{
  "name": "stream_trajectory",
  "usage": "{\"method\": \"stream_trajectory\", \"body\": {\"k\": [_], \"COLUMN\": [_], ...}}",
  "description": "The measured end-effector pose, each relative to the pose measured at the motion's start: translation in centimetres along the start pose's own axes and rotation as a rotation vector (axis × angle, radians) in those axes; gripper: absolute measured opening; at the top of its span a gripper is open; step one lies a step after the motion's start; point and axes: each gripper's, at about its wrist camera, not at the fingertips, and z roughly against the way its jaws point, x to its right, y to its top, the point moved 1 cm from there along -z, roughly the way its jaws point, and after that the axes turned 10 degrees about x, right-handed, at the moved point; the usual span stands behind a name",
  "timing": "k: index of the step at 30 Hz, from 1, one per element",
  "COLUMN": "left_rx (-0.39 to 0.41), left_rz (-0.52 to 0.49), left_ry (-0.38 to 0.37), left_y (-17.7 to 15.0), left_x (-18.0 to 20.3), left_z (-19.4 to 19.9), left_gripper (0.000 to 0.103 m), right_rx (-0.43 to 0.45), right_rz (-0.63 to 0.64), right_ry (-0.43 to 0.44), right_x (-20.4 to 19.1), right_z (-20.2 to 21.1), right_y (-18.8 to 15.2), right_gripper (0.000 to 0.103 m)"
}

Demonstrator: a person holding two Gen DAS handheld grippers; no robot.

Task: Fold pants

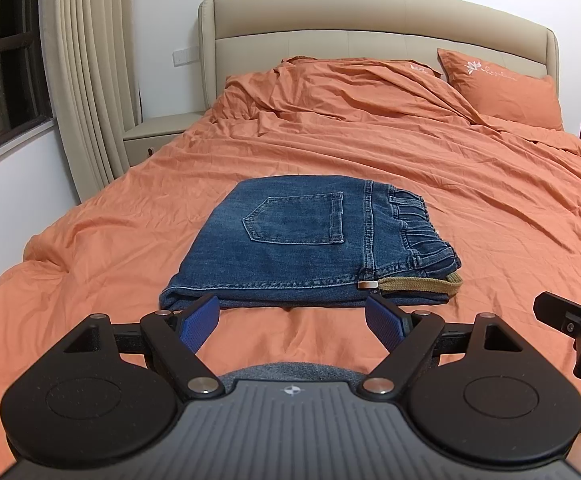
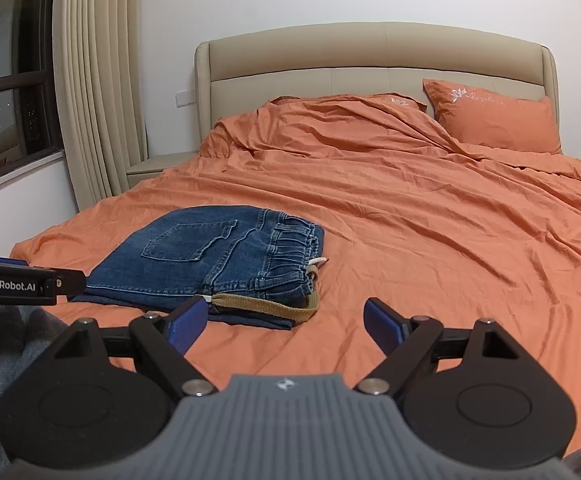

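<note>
Blue jeans (image 1: 302,240) lie folded into a compact rectangle on the orange bed sheet (image 1: 430,168), back pocket up, elastic waistband to the right, a tan belt (image 1: 418,285) along the near edge. My left gripper (image 1: 292,320) is open and empty, just in front of the jeans' near edge. In the right wrist view the jeans (image 2: 210,256) lie ahead to the left. My right gripper (image 2: 284,322) is open and empty, its left finger close to the belt (image 2: 266,305). The left gripper also shows at the left edge (image 2: 62,282).
A beige headboard (image 1: 370,24) stands at the far end, with a rumpled orange duvet (image 1: 350,88) and a pillow (image 1: 502,88) before it. A nightstand (image 1: 154,136), curtain (image 1: 86,80) and window (image 1: 2,60) are on the left.
</note>
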Motion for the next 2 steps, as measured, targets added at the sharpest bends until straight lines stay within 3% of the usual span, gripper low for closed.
{"method": "stream_trajectory", "body": {"k": [2], "left_rx": [0.001], "left_rz": [0.001], "left_ry": [-0.002], "left_y": [0.13], "left_x": [0.09], "left_z": [-0.01], "left_gripper": [0.097], "right_rx": [0.0], "right_rz": [0.001], "right_ry": [-0.001], "right_x": [0.01], "right_z": [-0.02], "right_y": [0.0], "right_gripper": [0.082]}}
